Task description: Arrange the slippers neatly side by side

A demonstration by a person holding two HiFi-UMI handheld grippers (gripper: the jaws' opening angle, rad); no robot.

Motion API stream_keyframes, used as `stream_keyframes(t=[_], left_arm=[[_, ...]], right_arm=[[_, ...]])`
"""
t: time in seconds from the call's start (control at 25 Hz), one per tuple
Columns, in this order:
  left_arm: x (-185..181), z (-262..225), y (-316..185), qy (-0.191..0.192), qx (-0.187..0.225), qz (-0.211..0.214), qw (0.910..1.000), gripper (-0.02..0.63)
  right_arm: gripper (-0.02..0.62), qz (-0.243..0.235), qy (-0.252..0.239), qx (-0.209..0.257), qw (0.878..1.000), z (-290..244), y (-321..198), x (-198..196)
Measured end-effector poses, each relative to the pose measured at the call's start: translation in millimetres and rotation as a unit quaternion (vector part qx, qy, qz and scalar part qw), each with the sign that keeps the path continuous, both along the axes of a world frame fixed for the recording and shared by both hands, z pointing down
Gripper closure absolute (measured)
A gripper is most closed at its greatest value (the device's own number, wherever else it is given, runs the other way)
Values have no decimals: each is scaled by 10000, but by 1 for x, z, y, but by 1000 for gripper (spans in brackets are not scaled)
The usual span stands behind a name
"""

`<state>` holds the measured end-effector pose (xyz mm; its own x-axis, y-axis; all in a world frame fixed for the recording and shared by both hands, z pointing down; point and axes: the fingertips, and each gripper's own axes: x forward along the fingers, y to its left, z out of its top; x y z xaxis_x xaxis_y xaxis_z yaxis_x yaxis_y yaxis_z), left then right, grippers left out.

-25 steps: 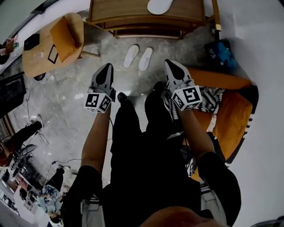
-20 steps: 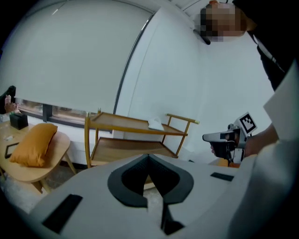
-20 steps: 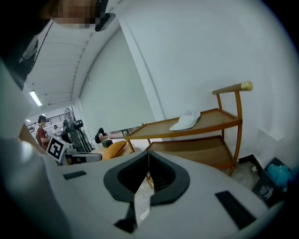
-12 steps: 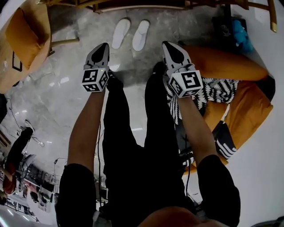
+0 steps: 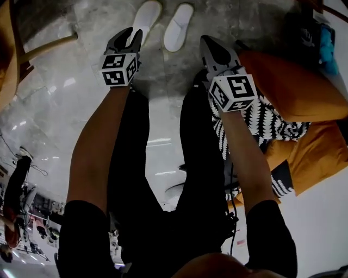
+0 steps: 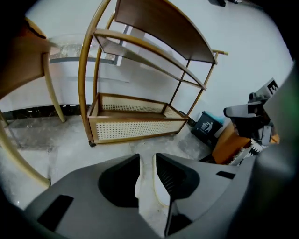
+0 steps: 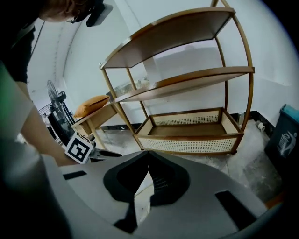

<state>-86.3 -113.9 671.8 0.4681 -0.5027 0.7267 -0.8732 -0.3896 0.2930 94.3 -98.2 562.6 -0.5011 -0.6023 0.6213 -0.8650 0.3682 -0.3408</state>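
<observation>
Two white slippers lie side by side on the grey floor at the top of the head view, the left one (image 5: 145, 13) and the right one (image 5: 179, 19). My left gripper (image 5: 134, 35) hovers over the heel of the left slipper. Its jaws are opening and the pads press on nothing. In the left gripper view the gap between the jaws (image 6: 147, 158) shows parts of both slippers (image 6: 159, 189) on the floor below. My right gripper (image 5: 206, 40) is shut and empty, a short way right of the right slipper. Its tips (image 7: 148, 153) meet in the right gripper view.
A curved wooden shelf with a rattan bottom tray (image 6: 135, 122) stands just beyond the slippers. A dark bin (image 6: 205, 126) sits to its right. An orange cushion (image 5: 288, 87) and a black-and-white cloth (image 5: 255, 117) lie at my right, a wooden leg (image 5: 43, 46) at my left.
The head view has tipped down and forward, so the slippers sit higher in the picture. Both grippers moved toward the slippers, and the left gripper's jaws have parted.
</observation>
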Motion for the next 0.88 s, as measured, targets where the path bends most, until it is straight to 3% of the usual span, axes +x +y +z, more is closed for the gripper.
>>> stream_keyframes(t=[0.32, 0.52, 0.68, 0.88], left_arm=[[12, 121, 5, -606, -432, 604, 9954, 468], [21, 169, 6, -754, -878, 612, 9914, 465], [23, 191, 8, -1034, -970, 747, 9871, 463], [18, 199, 4, -1285, -1038, 653, 9841, 568]], right_arm=[[563, -428, 153, -3, 9990, 57, 8, 21], [563, -385, 34, 62, 9992, 80, -1, 31], [563, -420, -58, 28, 9991, 93, -1, 32], [563, -551, 6, -61, 9985, 101, 9, 43]])
